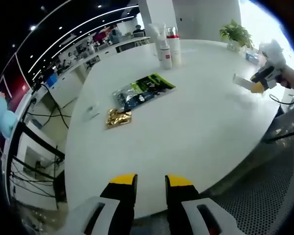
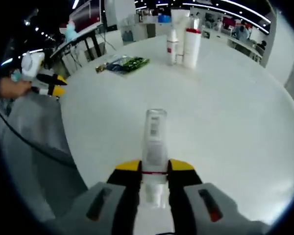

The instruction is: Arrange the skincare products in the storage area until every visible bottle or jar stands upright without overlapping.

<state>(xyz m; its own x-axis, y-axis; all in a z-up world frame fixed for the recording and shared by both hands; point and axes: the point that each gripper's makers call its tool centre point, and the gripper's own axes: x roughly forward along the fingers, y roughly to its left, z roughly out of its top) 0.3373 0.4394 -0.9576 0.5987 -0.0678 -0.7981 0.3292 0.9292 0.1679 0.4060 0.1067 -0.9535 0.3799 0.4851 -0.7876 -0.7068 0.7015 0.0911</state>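
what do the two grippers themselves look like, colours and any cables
Both match: the left gripper and right gripper each have two black jaws capped with yellow tips, rising from a pale grey-white body. Seen from the left gripper view, the right gripper has a white housing on top and a thin dark cable trailing off behind it.

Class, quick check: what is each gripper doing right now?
Left gripper: open, holding nothing, at the white table's near edge.
Right gripper: shut on a clear bottle lying lengthwise between its jaws.
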